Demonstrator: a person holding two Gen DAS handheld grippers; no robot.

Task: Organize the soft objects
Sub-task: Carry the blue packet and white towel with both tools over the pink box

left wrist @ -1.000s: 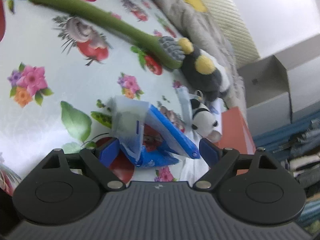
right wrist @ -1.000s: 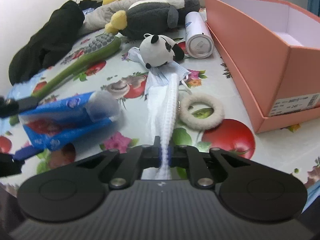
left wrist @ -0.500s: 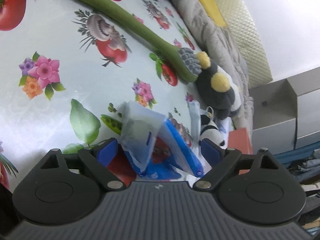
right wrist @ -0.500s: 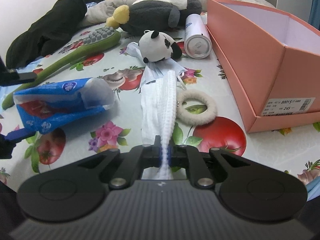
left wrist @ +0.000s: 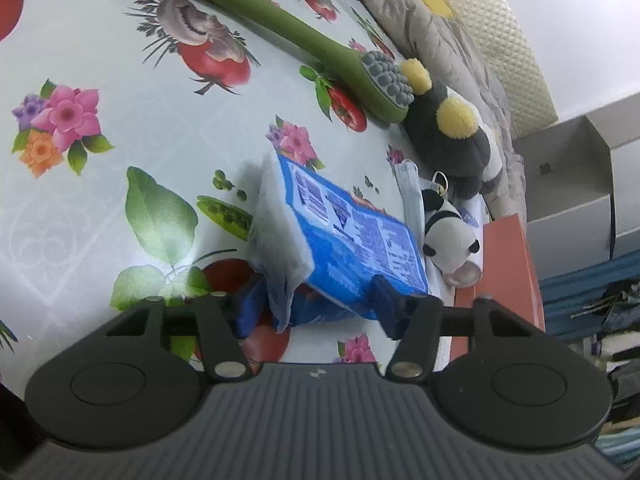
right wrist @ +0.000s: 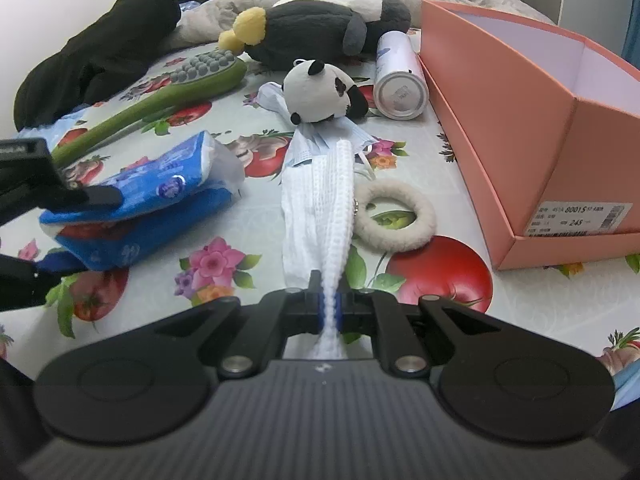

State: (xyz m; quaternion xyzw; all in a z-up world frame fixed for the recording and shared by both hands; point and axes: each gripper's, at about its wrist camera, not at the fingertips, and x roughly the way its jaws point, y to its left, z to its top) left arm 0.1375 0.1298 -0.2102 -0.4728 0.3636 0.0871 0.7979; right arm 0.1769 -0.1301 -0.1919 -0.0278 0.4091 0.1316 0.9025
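1. The blue tissue pack (right wrist: 136, 208) is lying on the flowered tablecloth (left wrist: 100, 184), a soft plastic packet with white print and a clear crinkled end where white tissue is showing; its wrapper is buckling where it is being squeezed.
2. The left gripper (left wrist: 316, 304) has just been closing – its blue pads are now pressing on the near end of the tissue pack from both sides, clamping it.
3. The white knitted cloth (right wrist: 320, 208) is stretching as a long ribbed strip across the tablecloth from the small panda plush (right wrist: 320, 90) toward the near edge, partly covering a pale blue face mask (right wrist: 316, 140).
4. The right gripper (right wrist: 330, 308) is pinching the near end of the white knitted cloth, jaws nearly together with only the fabric between them.
5. A fluffy cream ring (right wrist: 394, 218) is lying just beside the cloth – between it and the pink cardboard box (right wrist: 532, 128).
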